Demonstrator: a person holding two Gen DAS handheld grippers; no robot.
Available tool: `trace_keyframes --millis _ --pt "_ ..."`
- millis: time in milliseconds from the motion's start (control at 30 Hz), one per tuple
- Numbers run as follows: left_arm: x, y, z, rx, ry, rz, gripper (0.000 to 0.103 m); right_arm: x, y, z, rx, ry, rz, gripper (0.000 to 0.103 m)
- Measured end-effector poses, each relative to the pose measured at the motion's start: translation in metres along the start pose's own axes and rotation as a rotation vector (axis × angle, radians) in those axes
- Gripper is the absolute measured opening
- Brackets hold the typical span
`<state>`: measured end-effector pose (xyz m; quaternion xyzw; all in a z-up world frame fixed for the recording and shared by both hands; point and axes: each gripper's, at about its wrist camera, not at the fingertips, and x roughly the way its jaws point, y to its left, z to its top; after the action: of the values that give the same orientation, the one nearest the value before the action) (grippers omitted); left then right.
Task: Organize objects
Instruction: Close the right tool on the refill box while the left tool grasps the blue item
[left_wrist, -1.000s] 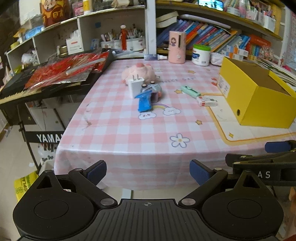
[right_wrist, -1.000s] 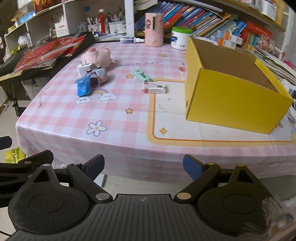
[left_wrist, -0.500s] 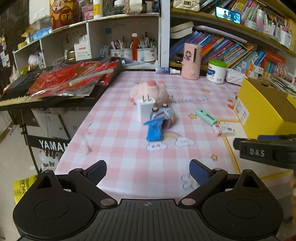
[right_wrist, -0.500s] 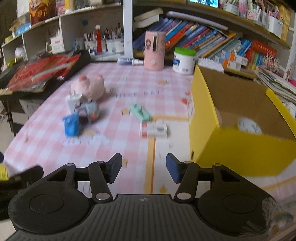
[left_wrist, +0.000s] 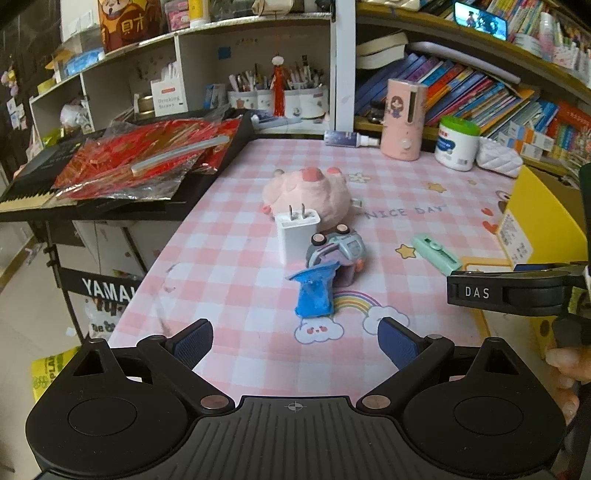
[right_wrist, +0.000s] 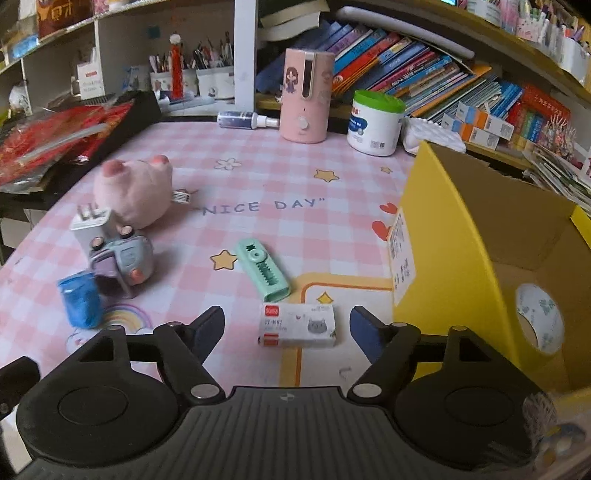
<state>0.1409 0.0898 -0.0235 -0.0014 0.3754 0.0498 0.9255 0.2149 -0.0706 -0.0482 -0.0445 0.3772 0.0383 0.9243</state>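
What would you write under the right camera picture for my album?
Right tongs opening above a small white box, beside the yellow box on the pink checked table.

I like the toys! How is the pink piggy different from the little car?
The pink piggy is soft and plush; the little car looks hard and grey-blue. The piggy is bigger. The car lies tipped, wheels showing; the piggy lies flat. Both rest on the checked tablecloth.

Both wrist views angled down across the counter (left_wrist: 229, 266) toward the bookshelf (right_wrist: 424, 85); left aimed left of the plush pig (left_wrist: 314, 195), right nearer, sharing it.
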Motion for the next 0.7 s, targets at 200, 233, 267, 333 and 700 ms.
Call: trace_keyframes --millis 200,233,267,333,700 --pt "0.016 -0.007 0.004 0.008 0.031 0.003 0.097 0.031 -0.004 0.002 0.001 0.092 -0.012 0.068" --pt "0.018 -0.008 0.005 0.009 0.036 0.004 0.097 0.035 -0.005 0.002 0.004 0.105 -0.011 0.066" --pt "0.021 -0.009 0.006 0.009 0.04 0.006 0.097 0.039 -0.006 0.003 0.008 0.117 -0.008 0.065" --pt "0.027 -0.01 0.007 0.008 0.045 0.014 0.097 0.044 -0.009 0.004 0.022 0.129 0.01 0.059" --pt "0.067 -0.021 0.025 0.004 0.076 0.027 0.089 0.023 -0.015 0.025 -0.024 0.028 0.127 0.051"
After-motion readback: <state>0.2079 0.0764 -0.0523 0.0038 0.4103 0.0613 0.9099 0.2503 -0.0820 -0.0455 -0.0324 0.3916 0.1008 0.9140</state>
